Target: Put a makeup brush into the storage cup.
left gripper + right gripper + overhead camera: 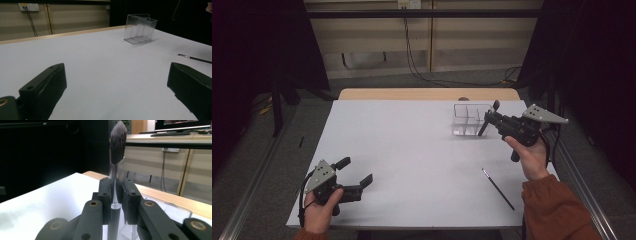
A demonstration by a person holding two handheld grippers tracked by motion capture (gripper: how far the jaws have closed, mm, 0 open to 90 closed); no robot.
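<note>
A clear plastic organiser (468, 119) with several compartments stands at the table's far right, also seen in the left gripper view (140, 28). My right gripper (488, 120) is shut on a thick makeup brush (117, 147), held upright with its dark bristles up (495, 105) and its handle pointing down beside the organiser's right side. The right gripper view shows both jaws clamped on the brush's silver ferrule (113, 185). My left gripper (357, 172) rests open near the front left corner, nothing between its fingers (45, 86). A thin black brush (498, 188) lies flat at the front right (196, 59).
The white table top (412, 150) has a wooden strip along its far edge (427, 93). Cables hang down the back wall (412, 55). Dark curtains flank both sides. Metal rails run along the floor left and right of the table.
</note>
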